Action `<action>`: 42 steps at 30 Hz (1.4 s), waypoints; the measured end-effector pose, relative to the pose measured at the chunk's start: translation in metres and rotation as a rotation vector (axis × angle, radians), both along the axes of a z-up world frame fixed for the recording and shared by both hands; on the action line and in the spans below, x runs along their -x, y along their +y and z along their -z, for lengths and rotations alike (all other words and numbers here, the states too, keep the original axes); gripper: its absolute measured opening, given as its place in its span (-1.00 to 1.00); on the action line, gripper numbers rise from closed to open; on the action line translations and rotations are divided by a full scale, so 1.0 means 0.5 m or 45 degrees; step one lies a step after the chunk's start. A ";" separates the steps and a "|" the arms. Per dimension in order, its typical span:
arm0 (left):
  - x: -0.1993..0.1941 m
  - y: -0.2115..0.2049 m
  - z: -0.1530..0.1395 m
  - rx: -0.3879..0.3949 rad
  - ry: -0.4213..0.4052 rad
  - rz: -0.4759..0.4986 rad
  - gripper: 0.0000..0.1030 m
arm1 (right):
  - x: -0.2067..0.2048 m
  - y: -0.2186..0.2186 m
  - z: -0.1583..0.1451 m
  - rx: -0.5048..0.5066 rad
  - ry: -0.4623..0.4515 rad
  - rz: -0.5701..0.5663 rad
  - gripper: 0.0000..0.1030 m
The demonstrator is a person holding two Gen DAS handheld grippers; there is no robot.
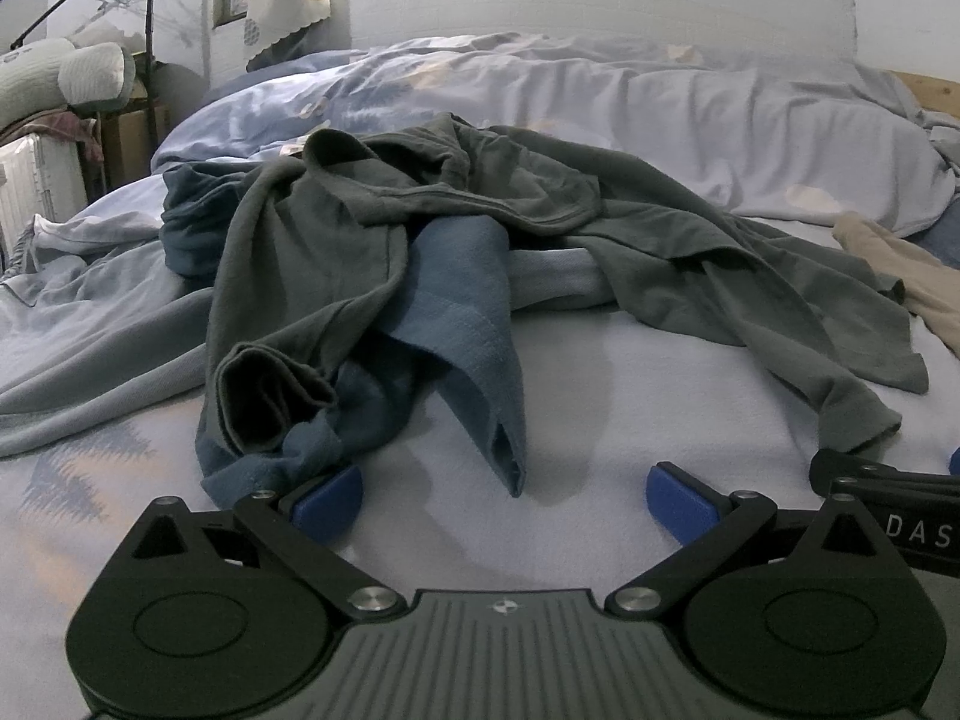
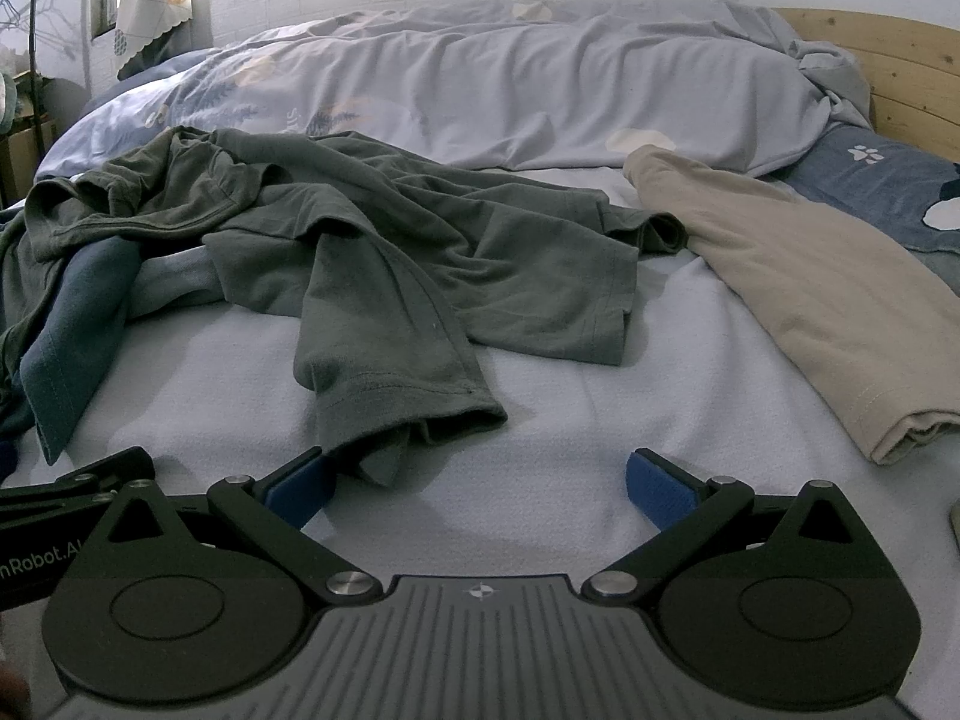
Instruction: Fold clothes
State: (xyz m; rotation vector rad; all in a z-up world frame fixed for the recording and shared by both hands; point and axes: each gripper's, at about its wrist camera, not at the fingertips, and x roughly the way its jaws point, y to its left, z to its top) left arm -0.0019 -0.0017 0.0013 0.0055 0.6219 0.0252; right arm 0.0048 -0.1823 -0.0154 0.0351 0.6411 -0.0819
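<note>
**Both grippers wide over a rumpled pile of clothes on the bed**

The bed (image 1: 600, 372) filled both views, its pale blue sheet bare in front of the grippers. A bunched duvet (image 2: 540, 90) lay across the far side, under a white brick wall with a window. A wooden headboard (image 2: 900, 72) showed at the right edge of the right wrist view.

The grey-green T-shirt (image 1: 336, 240) lay crumpled and unfolded in the middle of the bed, spread across both views. In the right wrist view one of its sleeves (image 2: 396, 396) reached toward the camera, its hem just beside the inner finger of the right gripper (image 2: 480, 486); whether cloth and finger touched could not be told. A blue garment (image 1: 462, 324) lay partly under the T-shirt, one fold reaching toward the camera, another bunched end against the left finger of the left gripper (image 1: 507, 495). A beige garment (image 2: 810, 294) lay flat to the right of the T-shirt, touching its far edge.

The left gripper hung low over the sheet with its blue pads (image 1: 681, 501) spread wide and nothing between them. The right gripper was likewise spread wide and held nothing. Part of the right gripper appeared at the right edge of the left wrist view, close alongside.
</note>
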 end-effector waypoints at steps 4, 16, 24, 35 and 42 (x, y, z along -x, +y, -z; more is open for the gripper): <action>0.000 0.001 0.001 0.001 -0.002 0.000 1.00 | 0.000 0.000 -0.001 0.000 0.001 0.000 1.00; -0.001 0.003 0.001 0.000 -0.002 0.003 1.00 | -0.004 -0.002 -0.003 0.005 0.014 -0.019 1.00; -0.001 0.008 0.000 0.006 0.007 0.053 1.00 | 0.002 -0.024 -0.003 -0.004 0.018 -0.140 1.00; 0.002 0.000 0.002 -0.007 0.000 0.046 1.00 | 0.005 -0.016 -0.001 0.034 0.003 -0.134 1.00; 0.003 -0.001 0.003 -0.007 0.001 0.046 1.00 | 0.001 -0.017 0.000 0.020 0.010 -0.134 1.00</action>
